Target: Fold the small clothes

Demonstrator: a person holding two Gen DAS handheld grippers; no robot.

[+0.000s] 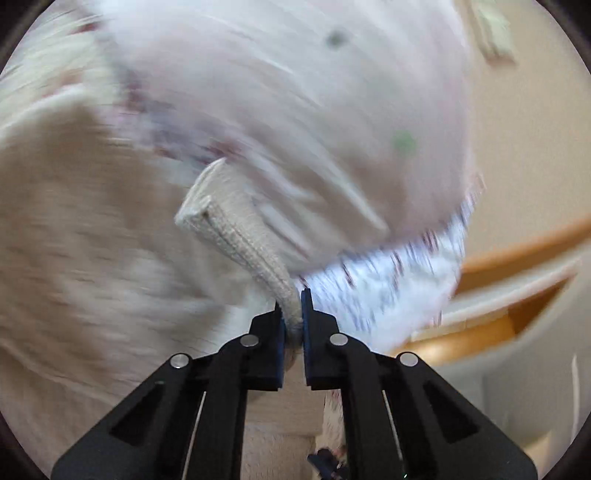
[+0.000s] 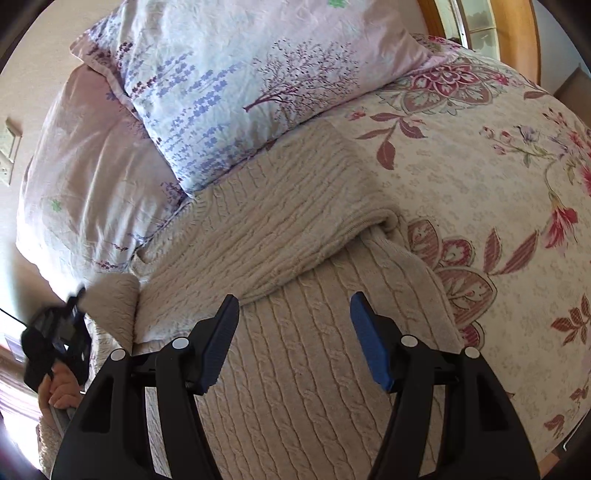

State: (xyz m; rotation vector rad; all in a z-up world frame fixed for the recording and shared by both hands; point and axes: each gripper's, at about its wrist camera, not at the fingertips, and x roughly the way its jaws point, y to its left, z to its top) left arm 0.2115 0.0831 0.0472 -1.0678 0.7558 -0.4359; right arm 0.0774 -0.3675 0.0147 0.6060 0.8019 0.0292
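Note:
A cream cable-knit sweater (image 2: 295,229) lies flat on the bed, with one sleeve folded across its body. My right gripper (image 2: 293,314) hovers open just above the sweater's lower part, nothing between its blue pads. My left gripper (image 1: 293,306) is shut on the ribbed cuff end of the other sleeve (image 1: 229,221), which stands up from the jaws; the rest of that view is motion-blurred. In the right wrist view the left gripper (image 2: 59,332) shows at the far left, held in a hand (image 2: 61,387), with the cream sleeve (image 2: 114,299) beside it.
Two pillows lie at the head of the bed: a lavender-print one (image 2: 240,74) over a pale pink one (image 2: 92,155), both touching the sweater's top edge. A floral quilt (image 2: 498,184) covers the bed to the right. A wooden headboard (image 2: 517,29) stands behind.

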